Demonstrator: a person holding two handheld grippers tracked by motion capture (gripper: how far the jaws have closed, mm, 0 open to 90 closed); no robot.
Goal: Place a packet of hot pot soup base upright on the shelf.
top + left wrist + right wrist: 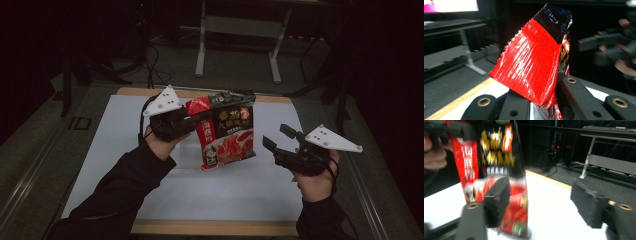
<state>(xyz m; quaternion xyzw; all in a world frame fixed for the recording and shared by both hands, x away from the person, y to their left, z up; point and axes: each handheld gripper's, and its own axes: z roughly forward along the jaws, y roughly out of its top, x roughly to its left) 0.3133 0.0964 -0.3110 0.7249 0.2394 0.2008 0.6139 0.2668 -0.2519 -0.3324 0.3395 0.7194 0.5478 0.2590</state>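
The left tongs (192, 121) are pinching the red side seam of the snack packet (227, 135), near its upper left corner, and are carrying it lifted above the white bench (125, 150). In the left gripper view the crimped red flap is folding over between the two black jaws, which are pressing in on it from both sides. Gripping by the flat sealed edge rather than the puffed body is probably deliberate: the seam is thin and stiff, so it gives the jaws something firm to bite on without crushing the contents. The packet is hanging slightly tilted, printed face toward the person, with its lower edge appearing to sit just above the bench or barely brushing it; which of the two I cannot tell.

Moving right, the packet's far edge is hanging free, with nothing touching it. The right tongs (274, 139) are hovering near that edge, apart from the packet, with their jaws spread wide. In the right gripper view the packet (506, 182) is showing beyond the left jaw, with bare bench in the gap between the jaws, so nothing is being gripped there. My reading is that the right tongs are being lined up to take the free side, so that the packet can be held from both ends.
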